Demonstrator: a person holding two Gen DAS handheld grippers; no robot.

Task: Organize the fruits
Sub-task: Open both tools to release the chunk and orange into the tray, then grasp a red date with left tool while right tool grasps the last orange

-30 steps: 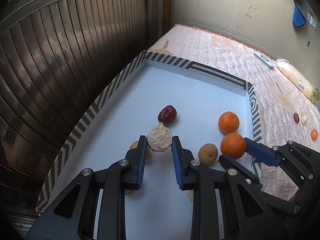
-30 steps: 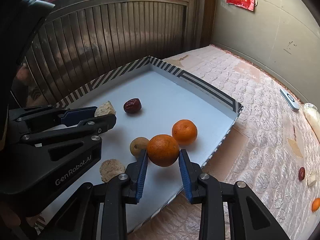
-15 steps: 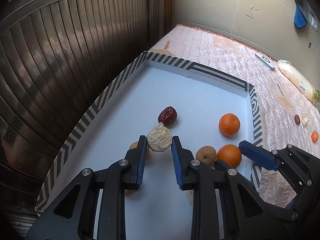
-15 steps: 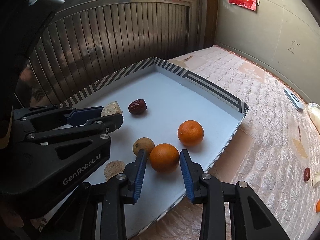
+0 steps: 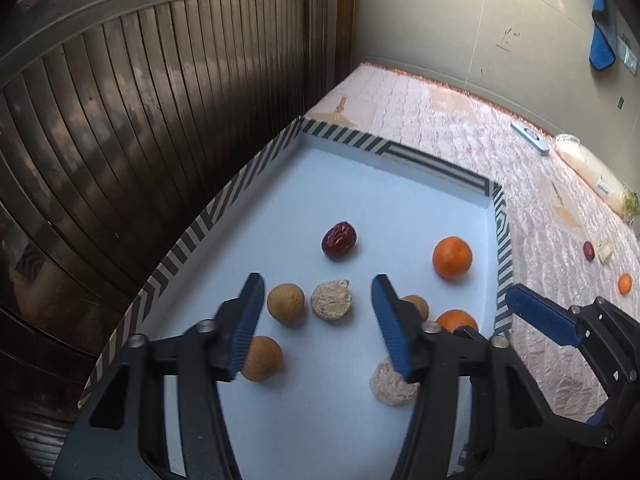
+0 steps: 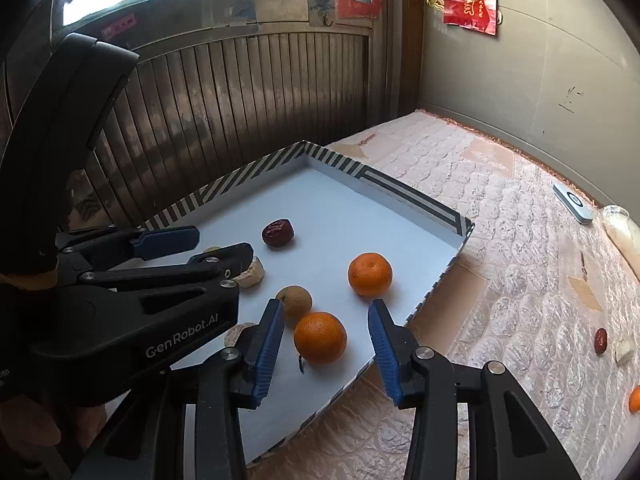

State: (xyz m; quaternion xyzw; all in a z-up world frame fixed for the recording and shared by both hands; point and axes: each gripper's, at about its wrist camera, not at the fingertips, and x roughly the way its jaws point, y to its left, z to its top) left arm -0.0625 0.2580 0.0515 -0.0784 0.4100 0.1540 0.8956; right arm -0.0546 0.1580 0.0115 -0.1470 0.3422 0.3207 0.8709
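A white tray with a striped rim (image 5: 192,236) (image 6: 416,196) holds the fruit. My left gripper (image 5: 318,304) is open above a pale crumbly round piece (image 5: 331,299) lying on the tray beside a tan fruit (image 5: 285,302). A red date (image 5: 339,239) (image 6: 277,233) and an orange (image 5: 452,257) (image 6: 369,273) lie farther in. My right gripper (image 6: 326,340) is open around a second orange (image 6: 320,337) that rests on the tray, next to a tan fruit (image 6: 294,301).
Another tan fruit (image 5: 261,358) and a second crumbly piece (image 5: 394,386) lie near the tray's front. On the pink quilted bed (image 6: 520,264) to the right lie a date (image 6: 600,340), a small orange (image 5: 624,283), a white remote (image 6: 572,202). A slatted wall (image 5: 100,120) stands left.
My left gripper opened and let the crumbly piece drop onto the tray. My right gripper lowered its orange onto the tray, opened and let go. Both grippers drew back.
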